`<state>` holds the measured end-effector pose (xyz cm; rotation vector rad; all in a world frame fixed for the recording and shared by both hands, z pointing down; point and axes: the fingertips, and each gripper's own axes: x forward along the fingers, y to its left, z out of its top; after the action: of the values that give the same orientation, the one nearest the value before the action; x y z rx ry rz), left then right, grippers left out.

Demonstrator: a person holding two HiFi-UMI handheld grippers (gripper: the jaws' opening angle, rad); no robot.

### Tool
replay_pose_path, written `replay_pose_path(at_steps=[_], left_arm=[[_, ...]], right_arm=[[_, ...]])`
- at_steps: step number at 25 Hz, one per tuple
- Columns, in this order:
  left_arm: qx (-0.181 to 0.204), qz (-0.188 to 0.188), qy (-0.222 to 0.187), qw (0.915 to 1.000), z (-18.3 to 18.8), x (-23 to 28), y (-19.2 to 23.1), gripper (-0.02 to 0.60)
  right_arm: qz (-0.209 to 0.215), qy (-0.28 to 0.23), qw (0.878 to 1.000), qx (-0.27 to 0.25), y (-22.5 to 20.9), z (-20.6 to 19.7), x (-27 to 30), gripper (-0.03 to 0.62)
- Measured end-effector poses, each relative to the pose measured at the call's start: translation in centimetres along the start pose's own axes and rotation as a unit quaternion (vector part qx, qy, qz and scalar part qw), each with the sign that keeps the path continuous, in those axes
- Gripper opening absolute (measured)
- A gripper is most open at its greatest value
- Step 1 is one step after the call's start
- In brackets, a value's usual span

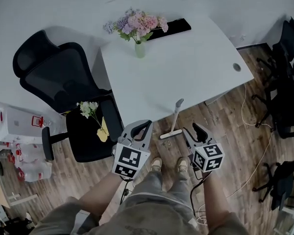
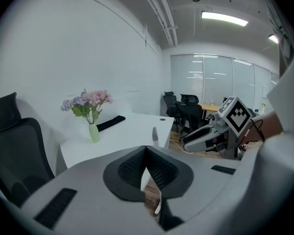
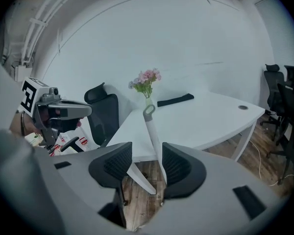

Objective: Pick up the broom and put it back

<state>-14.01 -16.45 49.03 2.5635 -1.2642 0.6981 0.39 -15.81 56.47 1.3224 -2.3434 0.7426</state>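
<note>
- Closest in, at the bottom of the head view, are the person's trousers [image 1: 152, 207] and shoes [image 1: 157, 164], with a hand-held gripper on either side, each carrying its marker cube.
- Right hand-held gripper [image 3: 147, 150] is released, its ribbed black pads well apart. The broom [image 3: 152, 129] shows through the gap, beyond the tips and untouched.
- Left hand-held gripper [image 2: 146, 150] is clenched, pad tips meeting on nothing.
- In the head view the broom sits centre frame, just above and between the two grippers. Its slim pale handle leans on the edge of the white tabletop [image 1: 196, 67], grey looped end up, with the flat white head on the wood-plank floor [image 1: 220, 126].
- Its long axis runs steeply up, tilted toward the tabletop. I'd judge the right one lined up on it, needing a short push forward onto the handle.
- The shaft looks smooth, thin and rigid: easy to pinch, but liable to swing.
</note>
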Motion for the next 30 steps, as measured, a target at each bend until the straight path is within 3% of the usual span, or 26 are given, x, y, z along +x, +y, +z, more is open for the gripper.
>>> replay_pose_path(at_steps=[14,25,28,30], left_arm=[[-0.042,0.046,0.062,0.9961,-6.3,5.6,-0.3,0.015],[-0.058,0.084,0.057,0.9932,-9.4,7.0,-0.9,0.015],[-0.061,0.094,0.057,0.9921,-10.0,6.6,-1.2,0.015],[-0.063,0.100,0.059,0.9913,-10.5,6.3,-1.4,0.015]], right_arm=[[0.067,0.064,0.996,-0.022,-2.8,-6.6,10.1,0.202],[0.091,0.076,0.991,-0.057,-4.0,-10.0,14.8,0.207],[0.089,0.063,0.992,-0.065,-4.1,-10.4,14.9,0.153],[0.086,0.058,0.992,-0.065,-4.2,-10.8,15.0,0.154]])
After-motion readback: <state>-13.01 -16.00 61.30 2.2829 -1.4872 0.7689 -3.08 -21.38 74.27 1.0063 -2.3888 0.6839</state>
